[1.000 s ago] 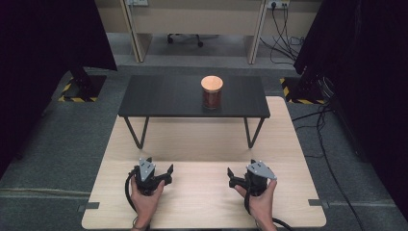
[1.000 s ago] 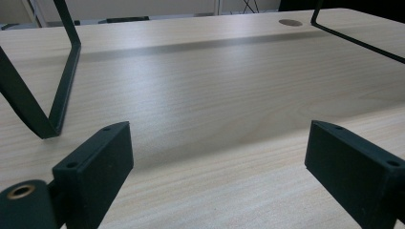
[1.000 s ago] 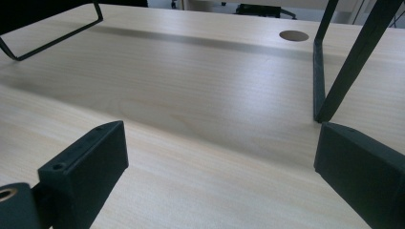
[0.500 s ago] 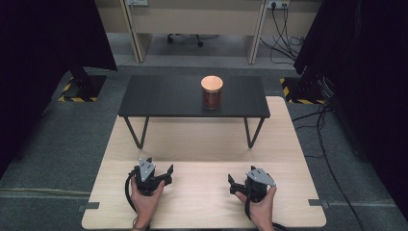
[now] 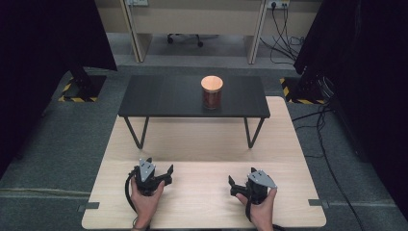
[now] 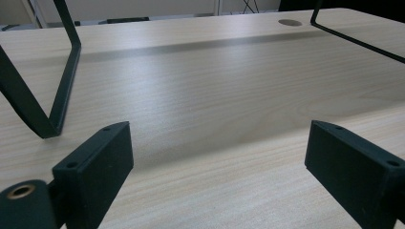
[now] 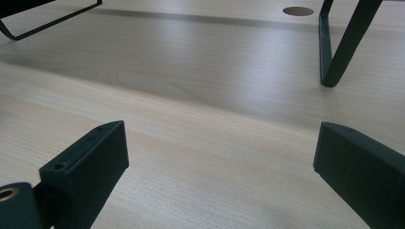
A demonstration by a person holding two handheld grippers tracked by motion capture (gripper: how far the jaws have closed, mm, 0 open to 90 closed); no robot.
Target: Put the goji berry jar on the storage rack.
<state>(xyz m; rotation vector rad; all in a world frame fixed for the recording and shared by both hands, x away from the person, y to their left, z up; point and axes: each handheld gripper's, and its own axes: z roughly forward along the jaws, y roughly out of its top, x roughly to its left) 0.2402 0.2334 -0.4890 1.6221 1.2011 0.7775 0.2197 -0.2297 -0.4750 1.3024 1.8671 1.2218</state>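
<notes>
Each hand-held gripper point(image 5: 161, 174) point(image 5: 234, 186) gapes wide, empty, seemingly resting on the table point(image 5: 202, 144).

wooden table point(image 5: 202, 144) | black stand point(image 5: 159, 96) on it | jar point(image 5: 212, 91) on stand

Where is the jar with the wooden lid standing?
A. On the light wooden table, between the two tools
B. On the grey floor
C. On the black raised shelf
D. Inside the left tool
C: the jar stands upright on the black raised shelf, far from both tools.
</notes>
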